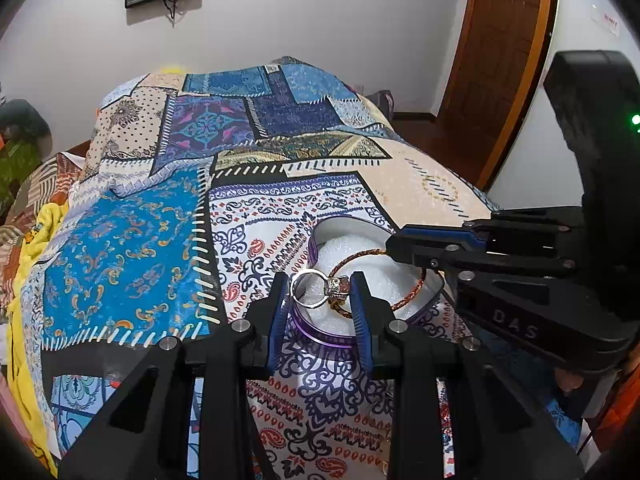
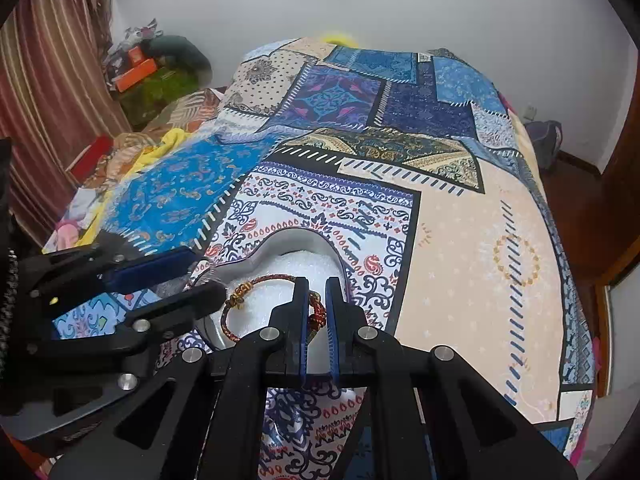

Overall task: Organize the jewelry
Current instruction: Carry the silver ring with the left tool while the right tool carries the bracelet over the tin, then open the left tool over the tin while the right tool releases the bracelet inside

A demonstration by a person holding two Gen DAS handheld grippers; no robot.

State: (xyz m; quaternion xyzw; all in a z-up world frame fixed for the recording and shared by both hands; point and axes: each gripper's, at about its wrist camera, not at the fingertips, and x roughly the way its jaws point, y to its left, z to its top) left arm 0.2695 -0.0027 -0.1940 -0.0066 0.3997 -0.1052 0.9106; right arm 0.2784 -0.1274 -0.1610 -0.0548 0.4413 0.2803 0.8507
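Observation:
A purple heart-shaped box (image 1: 320, 332) with white foam lining lies on the patterned bedspread; it also shows in the right wrist view (image 2: 256, 258). A silver ring with a stone (image 1: 316, 289) lies on the foam between the fingers of my left gripper (image 1: 320, 284), which is open around it. A red and gold braided bracelet (image 1: 404, 300) lies in the box. My right gripper (image 2: 317, 300) is nearly closed on the bracelet's cord (image 2: 316, 312), over the box's right side. The left gripper (image 2: 176, 276) enters the right wrist view from the left.
The patchwork bedspread (image 2: 460, 240) covers the whole bed. Crumpled clothes and a yellow cloth (image 2: 160, 148) lie at the bed's left side. A wooden door (image 1: 496, 40) stands to the right, a striped curtain (image 2: 48, 100) to the left.

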